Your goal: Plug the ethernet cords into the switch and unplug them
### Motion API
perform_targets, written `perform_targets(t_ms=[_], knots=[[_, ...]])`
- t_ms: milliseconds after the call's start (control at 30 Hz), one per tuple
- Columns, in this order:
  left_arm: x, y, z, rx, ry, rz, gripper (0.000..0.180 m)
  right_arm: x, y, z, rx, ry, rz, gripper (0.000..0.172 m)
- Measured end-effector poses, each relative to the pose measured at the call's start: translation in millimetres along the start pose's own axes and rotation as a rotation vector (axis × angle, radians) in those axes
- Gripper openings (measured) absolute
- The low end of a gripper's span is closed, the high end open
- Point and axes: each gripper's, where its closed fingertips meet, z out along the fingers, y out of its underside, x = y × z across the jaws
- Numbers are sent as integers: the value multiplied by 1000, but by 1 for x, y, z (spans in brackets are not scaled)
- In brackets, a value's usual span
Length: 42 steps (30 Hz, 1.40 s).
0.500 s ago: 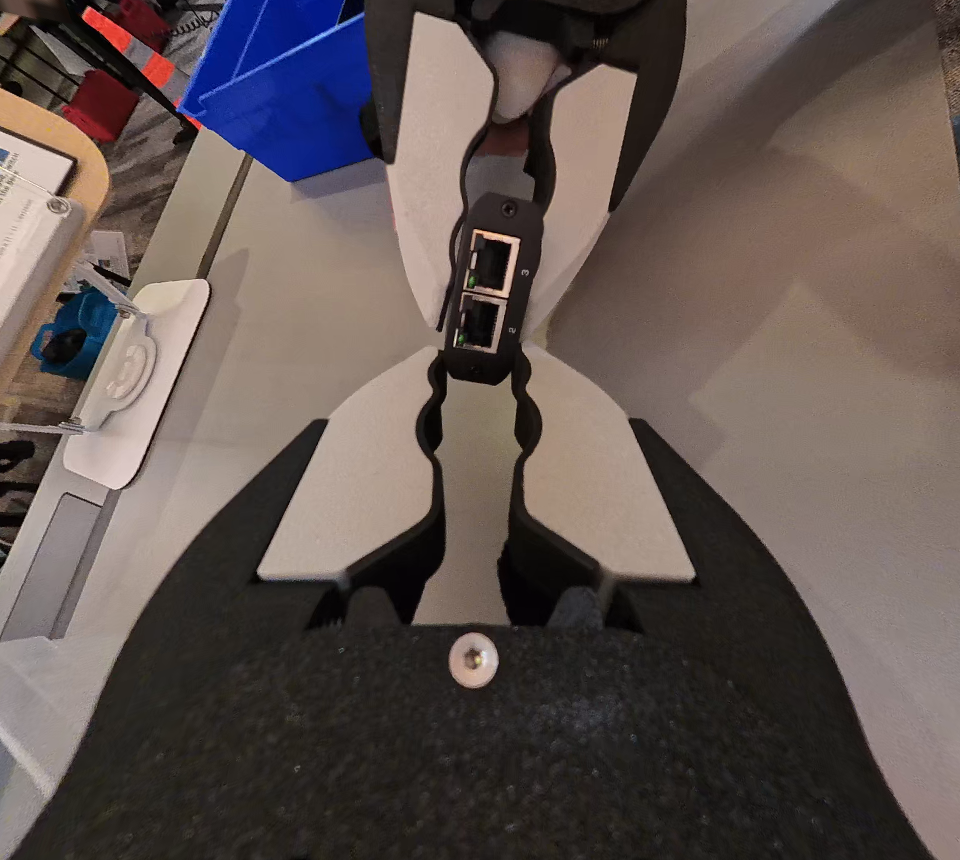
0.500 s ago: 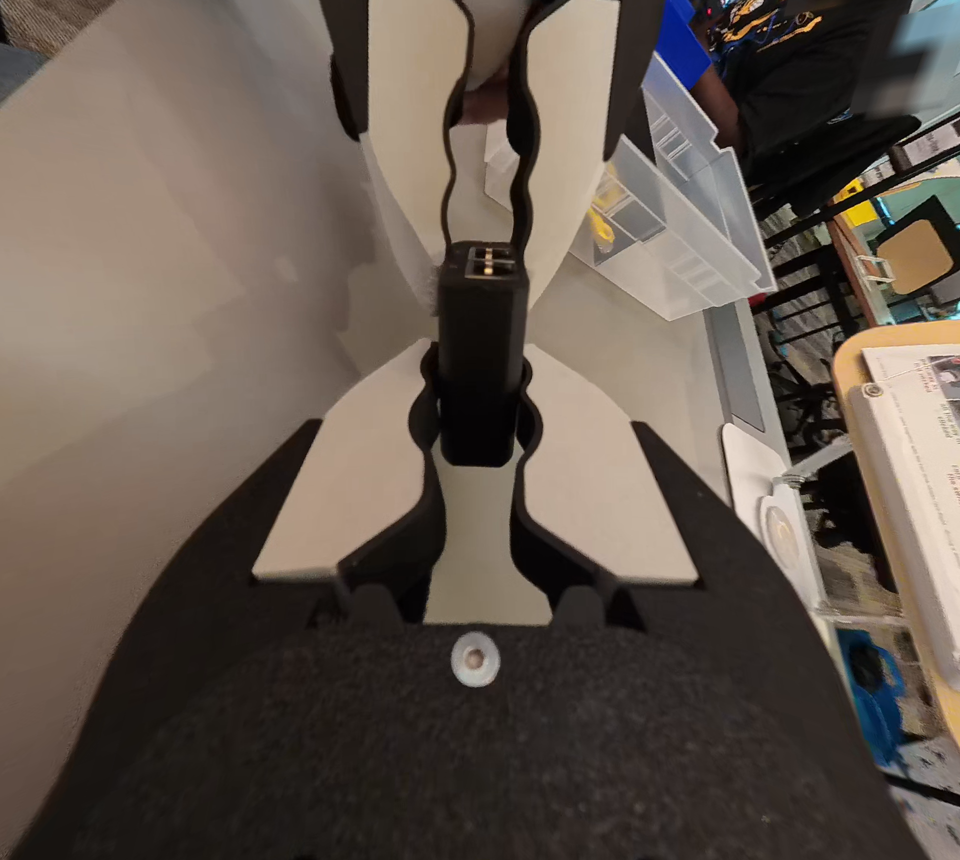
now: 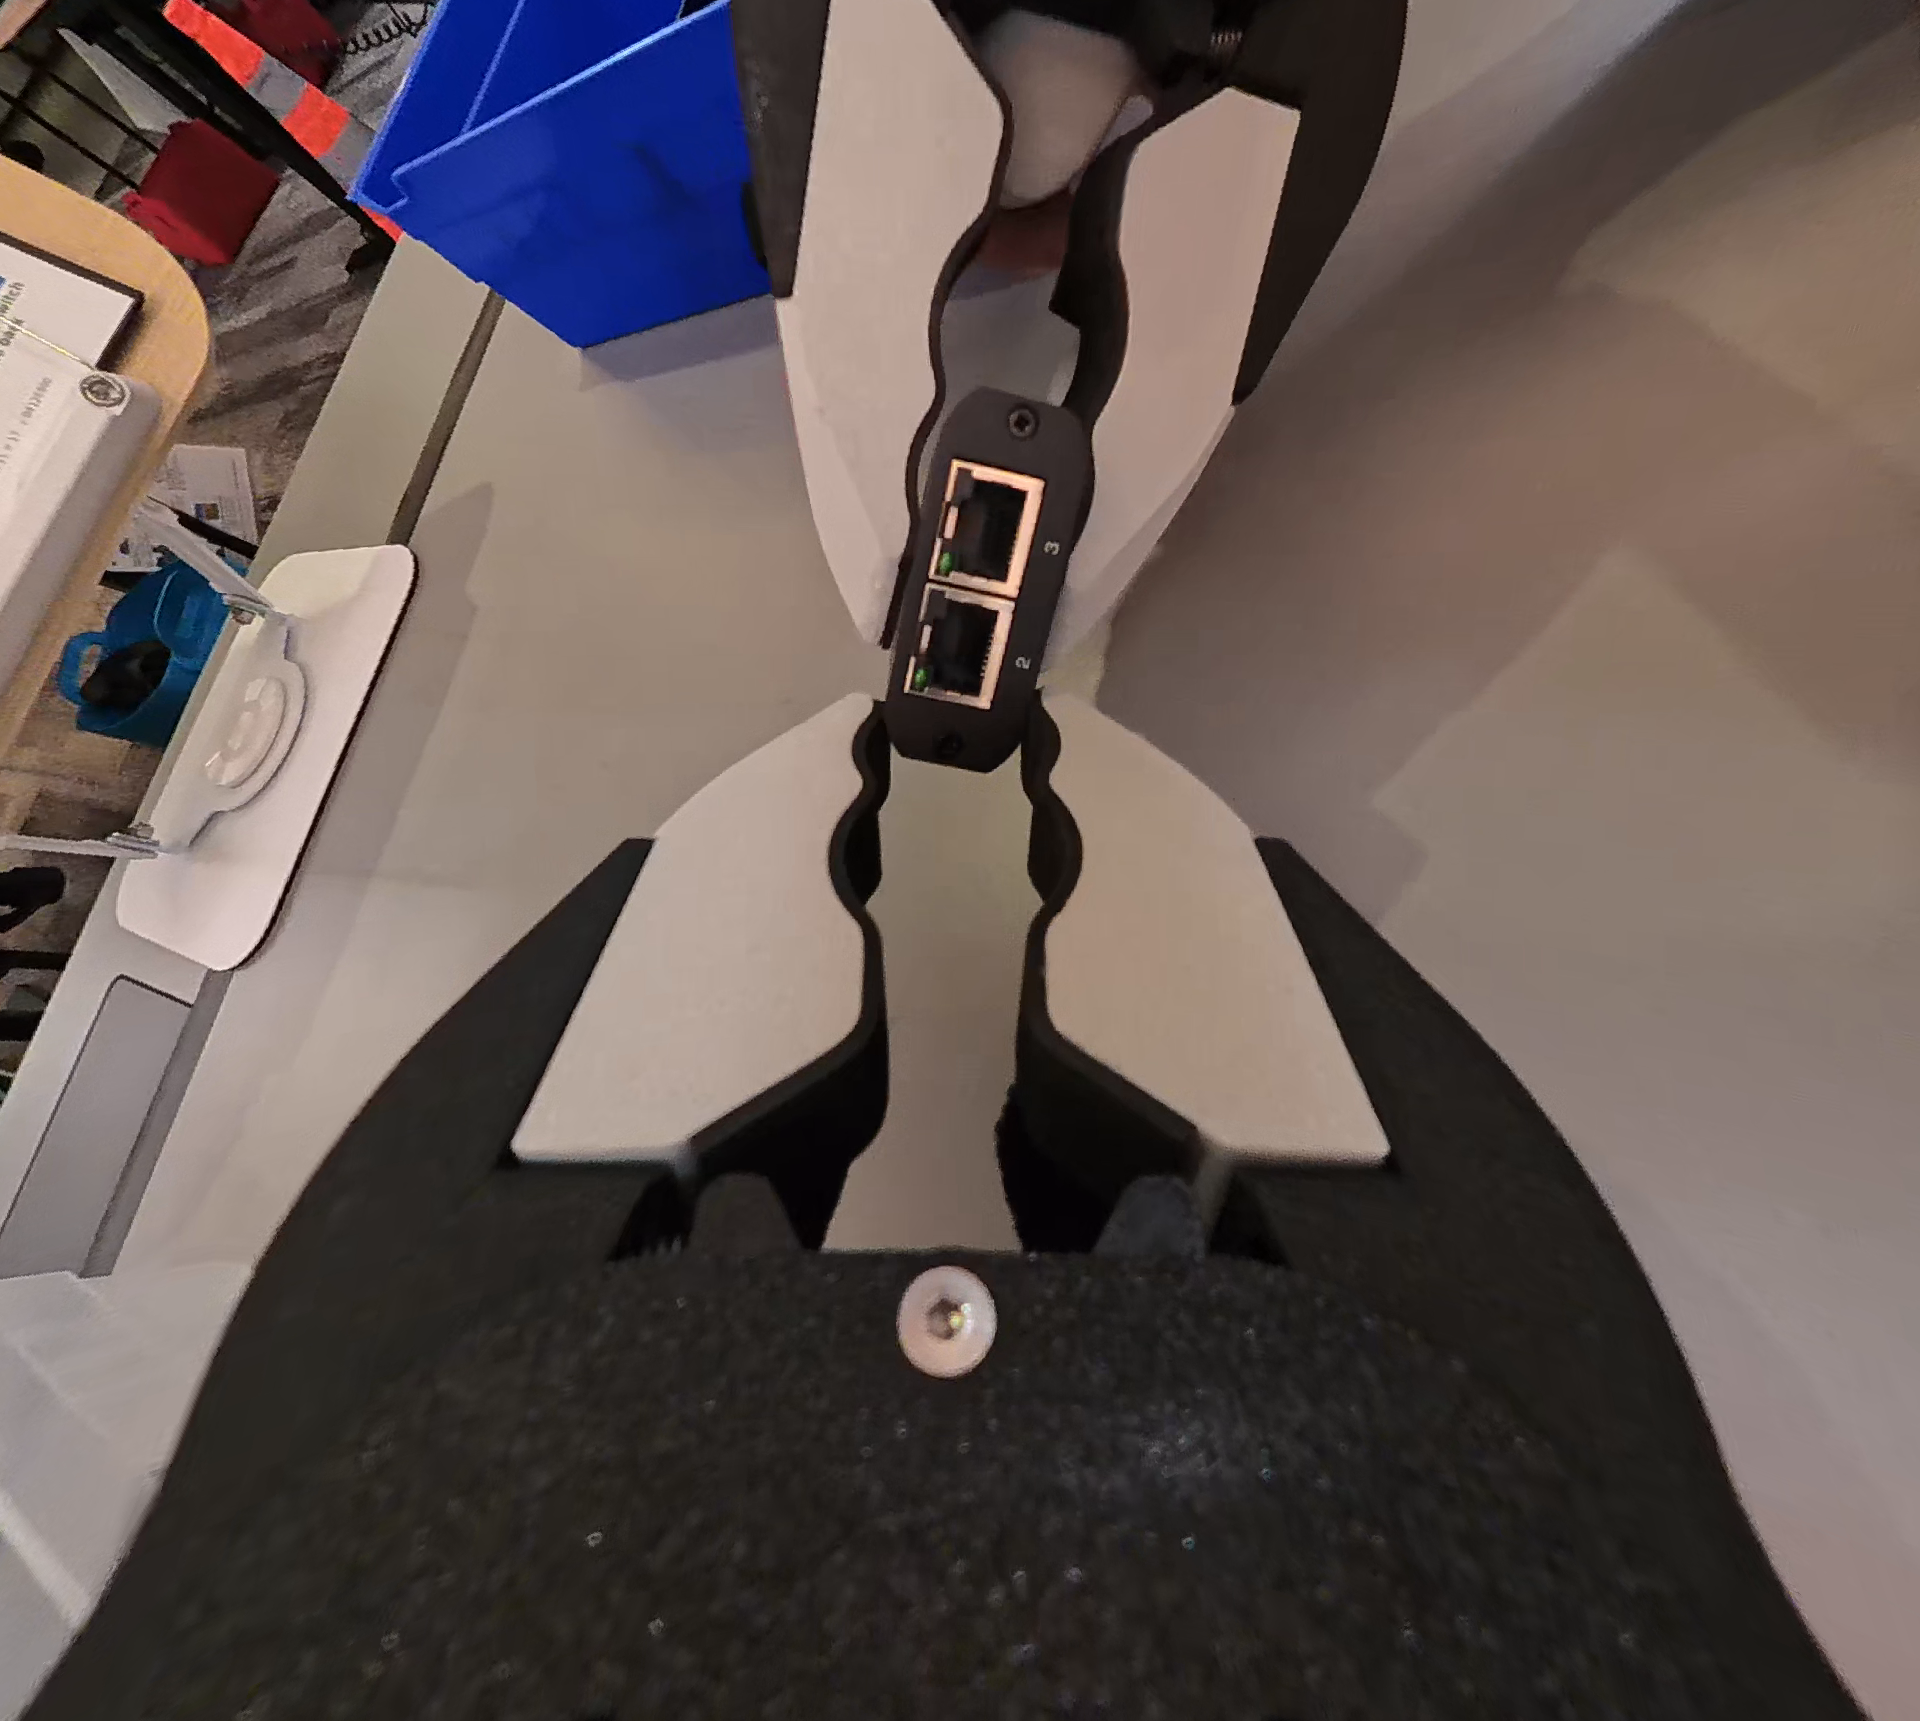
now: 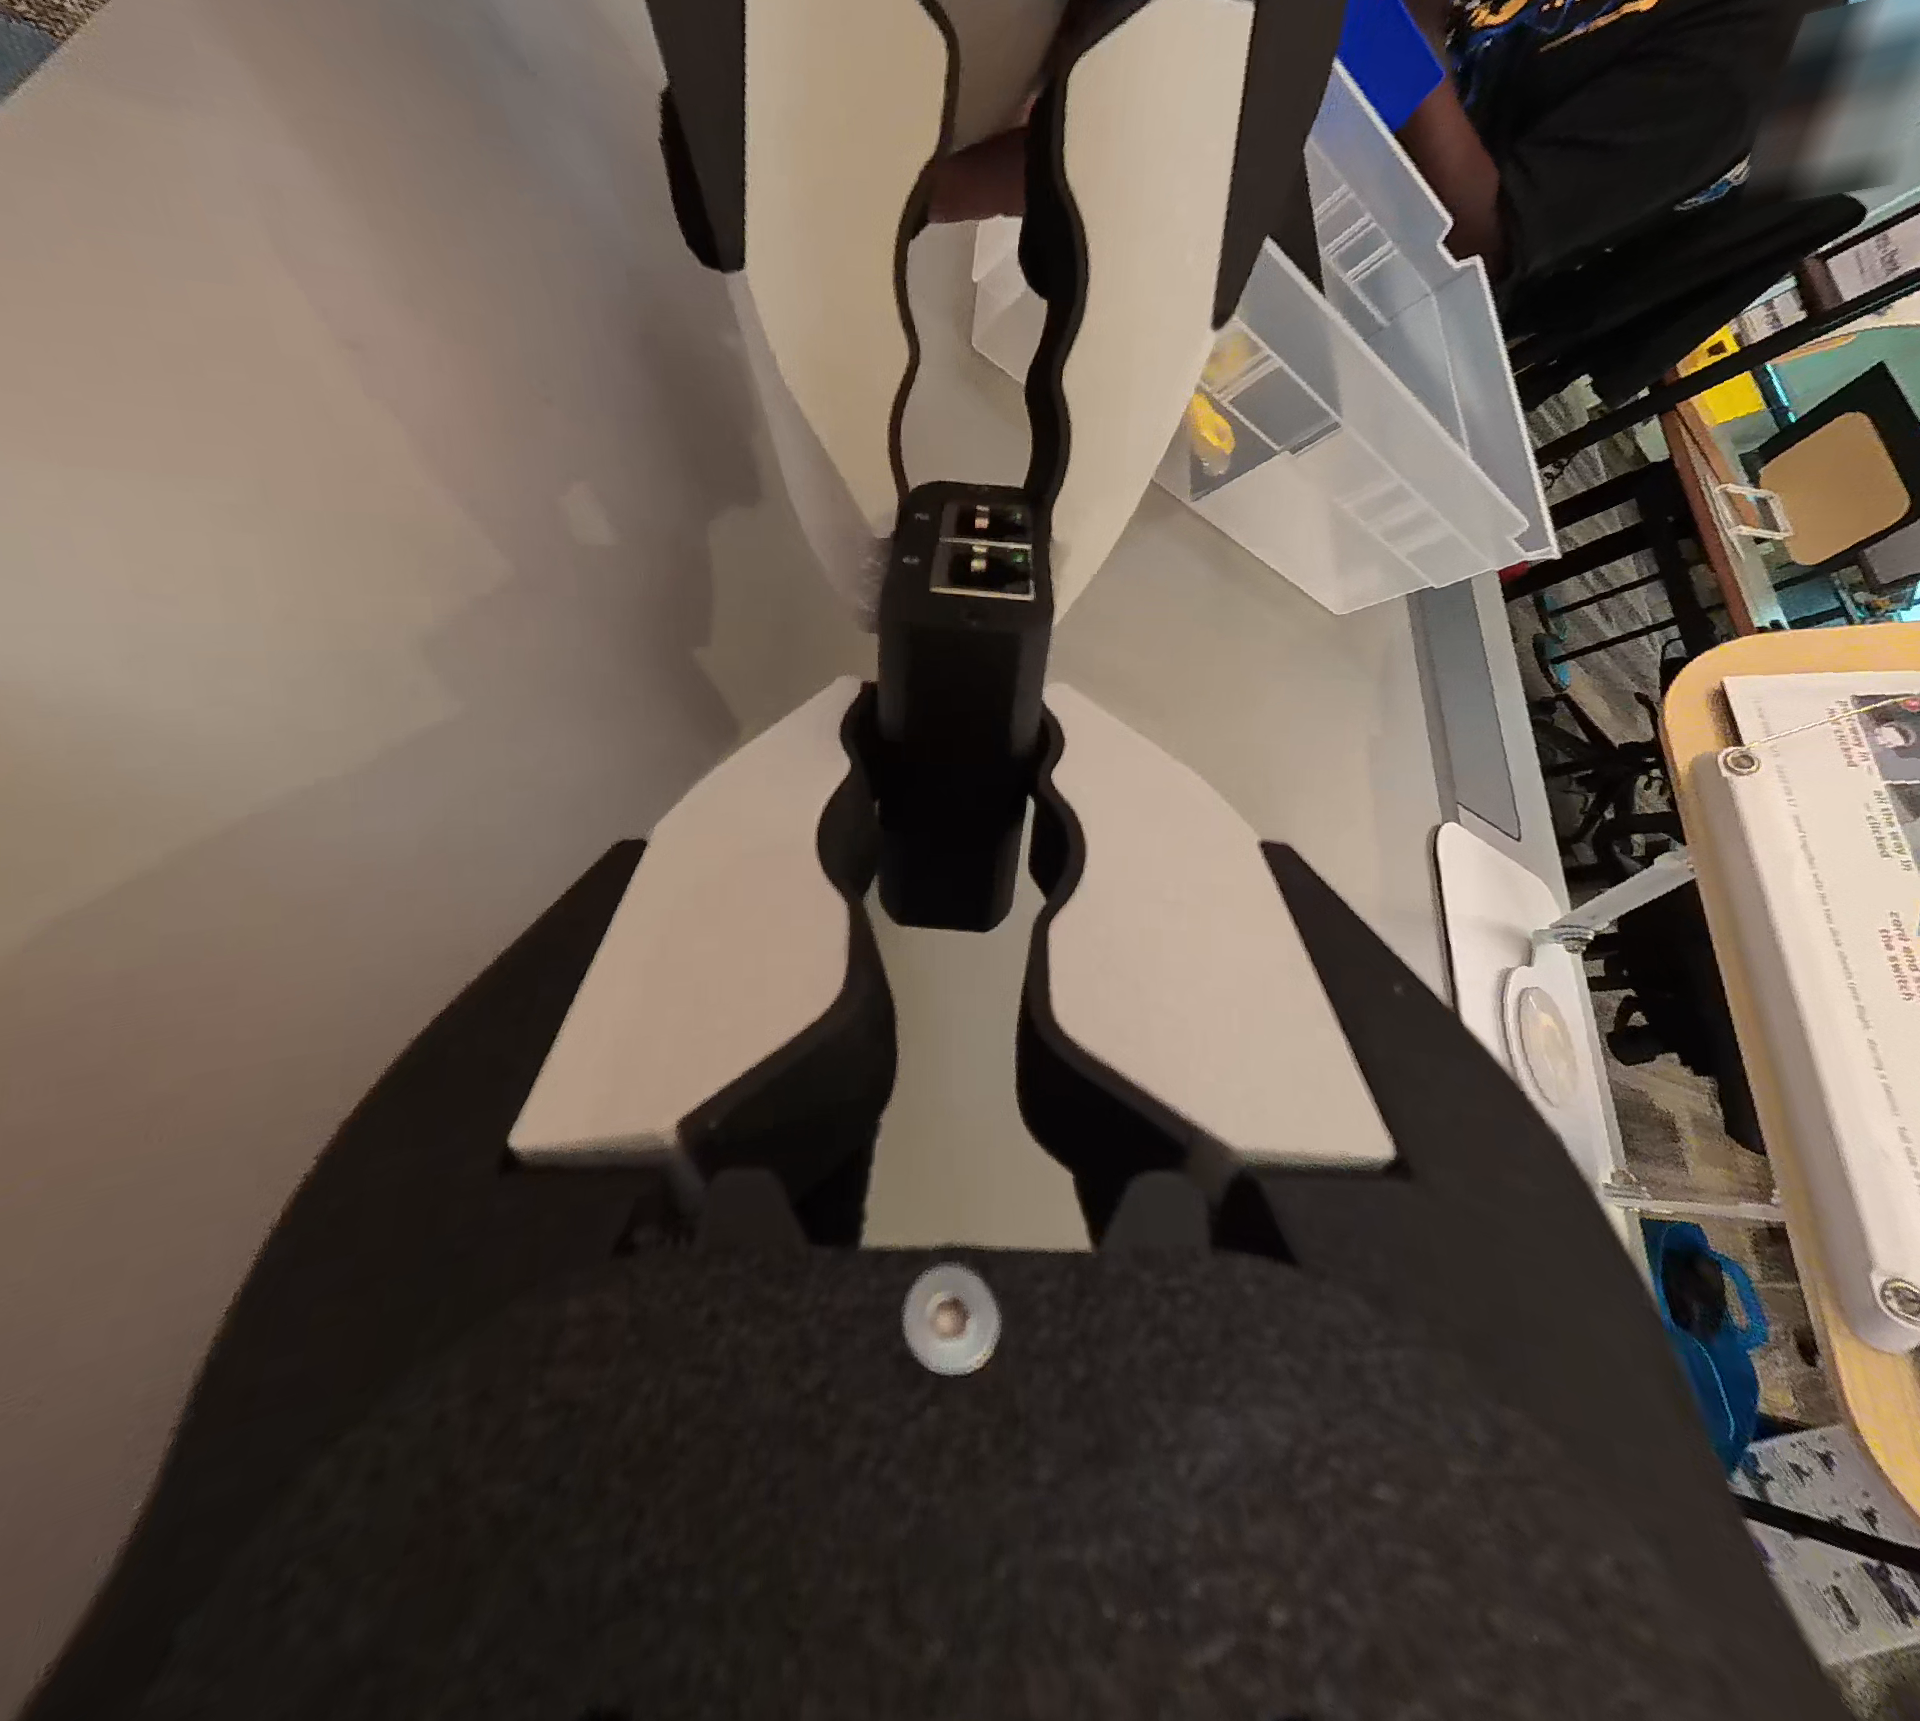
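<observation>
Since the earlier frame the switch [image 4: 961,715] has tipped, so its two port openings now face the right tool's [image 4: 954,736] camera. Both tools are closed narrowly on this black switch from opposite ends above the grey surface [image 3: 1558,736], the left tool [image 3: 961,741] pinching its port end.

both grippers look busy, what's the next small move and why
Probably open the left hand-held gripper and back it off. It and the right hand-held gripper both hold the switch from opposite ends. The ports in view are empty and neither gripper has a cord, so one must be freed to fetch one.
</observation>
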Motion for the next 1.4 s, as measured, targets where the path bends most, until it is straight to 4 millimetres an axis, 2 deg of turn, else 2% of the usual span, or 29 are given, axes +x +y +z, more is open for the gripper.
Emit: perform_targets(t_ms=[233,367,667,1000,1200,1400], knots=[[-5,-2,-3,24,-8,-63,24,5,-2,2,-1,64,-15,24],[-3,3,1,-7,-37,-53,24,5,5,5,-44,83,-39,24],[-3,-3,-2,48,9,-96,25,4,-2,0,-1,57,29,24],[1,-13,-9,85,-2,-40,24,1,-13,-5,85,38,58,24],[5,-10,-5,55,-13,-11,24,-5,-7,-3,73,11,58,24],[3,-16,-6,83,-19,-20,24,-3,-6,-4,74,22,53,25]])
